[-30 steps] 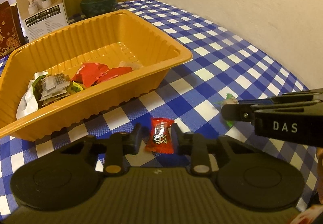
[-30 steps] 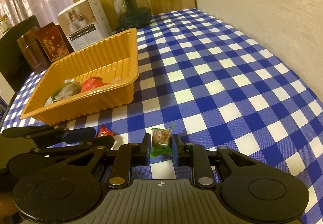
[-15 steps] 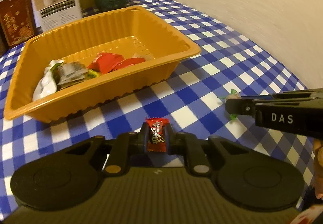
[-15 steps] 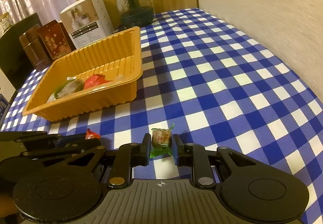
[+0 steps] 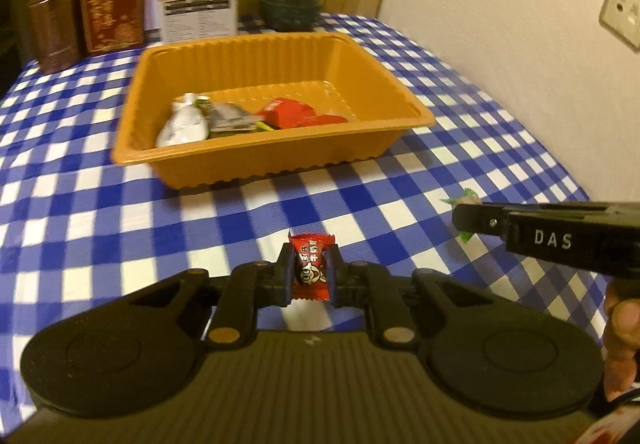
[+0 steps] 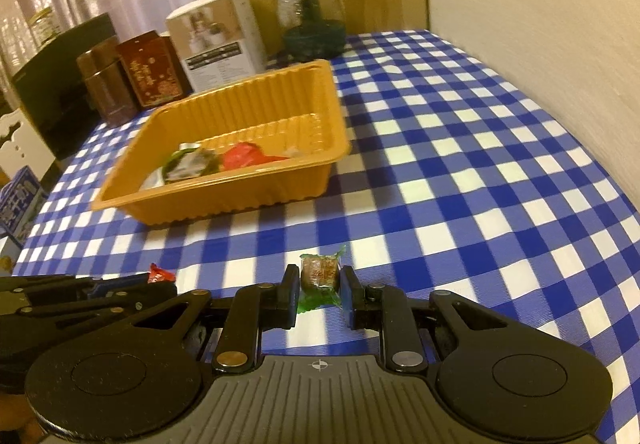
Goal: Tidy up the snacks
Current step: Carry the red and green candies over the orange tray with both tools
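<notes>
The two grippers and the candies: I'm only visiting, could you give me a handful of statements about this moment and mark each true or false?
1. The left gripper is clamped on a red candy. True.
2. The right gripper holds a green-wrapped candy. True.
3. The orange tray is empty. False: several wrapped snacks lie in it.
4. The tablecloth is plain red. False: it is blue-and-white check.
5. A white box stands behind the tray. True.
</notes>
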